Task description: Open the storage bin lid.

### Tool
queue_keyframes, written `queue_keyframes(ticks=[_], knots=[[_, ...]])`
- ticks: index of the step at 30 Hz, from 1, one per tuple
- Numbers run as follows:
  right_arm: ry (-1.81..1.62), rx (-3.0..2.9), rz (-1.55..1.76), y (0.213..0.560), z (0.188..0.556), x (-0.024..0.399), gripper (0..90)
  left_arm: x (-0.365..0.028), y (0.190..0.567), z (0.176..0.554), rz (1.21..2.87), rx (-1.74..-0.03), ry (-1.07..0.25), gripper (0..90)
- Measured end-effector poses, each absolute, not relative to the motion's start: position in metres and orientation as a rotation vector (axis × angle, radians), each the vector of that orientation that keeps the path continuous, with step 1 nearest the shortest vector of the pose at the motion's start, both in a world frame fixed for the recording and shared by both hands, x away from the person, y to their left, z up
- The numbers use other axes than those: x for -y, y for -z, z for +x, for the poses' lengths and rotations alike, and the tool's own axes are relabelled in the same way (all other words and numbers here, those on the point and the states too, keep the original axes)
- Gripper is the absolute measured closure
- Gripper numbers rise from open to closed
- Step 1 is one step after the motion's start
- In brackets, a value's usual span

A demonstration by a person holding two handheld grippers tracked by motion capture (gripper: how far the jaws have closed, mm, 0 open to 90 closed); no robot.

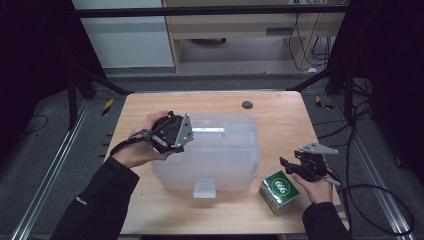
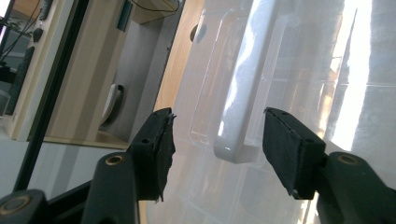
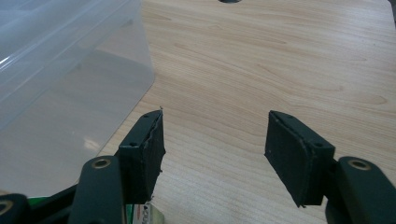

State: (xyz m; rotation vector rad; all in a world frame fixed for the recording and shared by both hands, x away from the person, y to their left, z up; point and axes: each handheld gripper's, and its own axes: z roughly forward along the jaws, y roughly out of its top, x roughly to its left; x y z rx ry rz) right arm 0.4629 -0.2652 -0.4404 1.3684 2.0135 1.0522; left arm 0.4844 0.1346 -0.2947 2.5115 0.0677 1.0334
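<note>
**Left jaws straddle the lid handle; right gripper idle over bare wood**

Nearest the lens, the left gripper (image 2: 217, 135) has its jaws spread either side of the white plastic handle (image 2: 243, 102) on the clear plastic storage box (image 1: 220, 150), pads not touching it. The handle's far end blurs into glare, and the box's contents are hard to make out. The right gripper (image 3: 215, 140) stands spread and empty over the wooden table (image 3: 261, 70), the box to its left. A green carton marked 666 (image 1: 279, 190) sits just beside it, cut off at the right gripper view's bottom edge.

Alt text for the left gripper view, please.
The left gripper has its open jaws on either side of the white handle on a clear bin's lid, not touching it. Wooden table beyond.
</note>
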Motion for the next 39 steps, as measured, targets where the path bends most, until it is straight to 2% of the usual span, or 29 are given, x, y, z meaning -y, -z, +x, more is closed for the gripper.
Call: queue_keyframes(ticks=[8, 24, 39], knots=[[-1.060, -2.038, 1.370, 0.440, 0.462, 0.264, 43.3, -0.122, 0.300, 0.488, 2.542, -0.022, -1.078, 53.6], [-1.063, -2.058, 1.371, 0.440, 0.462, 0.263, 46.5, -0.112, 0.309, 0.490, 2.604, 0.051, -1.140, 68.7], [-1.090, -2.068, 1.340, 0.431, 0.458, 0.260, 50.0, -0.108, 0.308, 0.487, 2.648, 0.084, -1.192, 73.1]])
